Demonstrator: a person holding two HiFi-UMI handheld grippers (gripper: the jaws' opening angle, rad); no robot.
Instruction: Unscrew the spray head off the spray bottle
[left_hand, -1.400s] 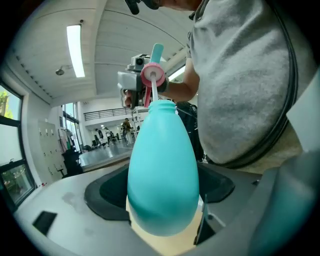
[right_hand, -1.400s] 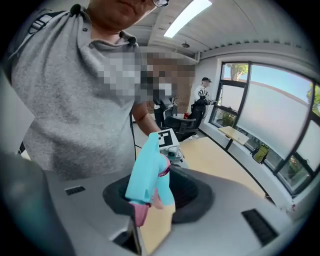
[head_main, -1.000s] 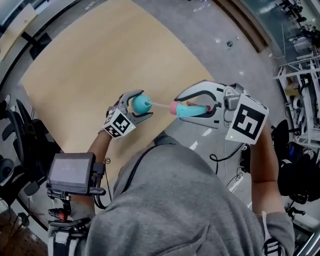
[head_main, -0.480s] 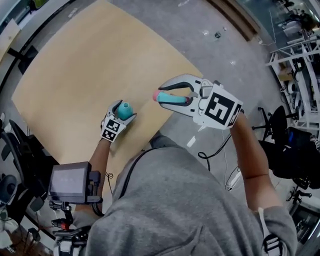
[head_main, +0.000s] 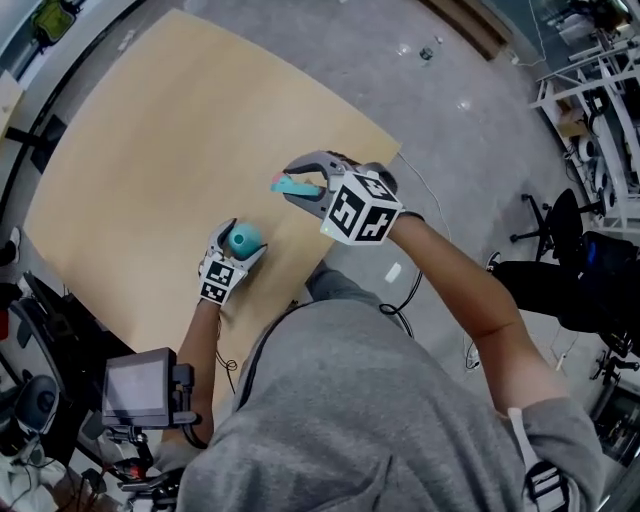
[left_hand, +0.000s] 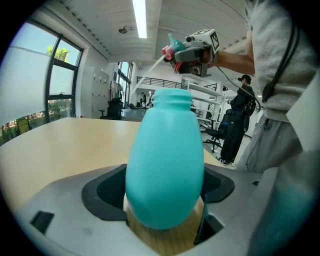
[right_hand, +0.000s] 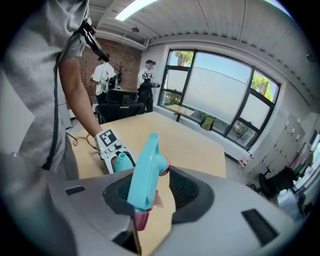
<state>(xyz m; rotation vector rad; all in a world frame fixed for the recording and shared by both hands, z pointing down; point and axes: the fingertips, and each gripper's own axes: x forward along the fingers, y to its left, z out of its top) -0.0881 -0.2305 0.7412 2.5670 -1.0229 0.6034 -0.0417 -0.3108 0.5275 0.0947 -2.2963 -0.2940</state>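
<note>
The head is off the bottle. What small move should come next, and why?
Probably lower the right gripper and lay the head on the table: it is already unscrewed and held over the wood, while the bottle stands in the left gripper.

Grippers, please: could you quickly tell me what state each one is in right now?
Left gripper: closed on the spray bottle, its neck bare.
Right gripper: closed on the detached spray head.

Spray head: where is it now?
The spray head is mid-frame in the head view, clamped in the fingers of the right gripper over the table, up and right of the open bottle in the left gripper.
</note>
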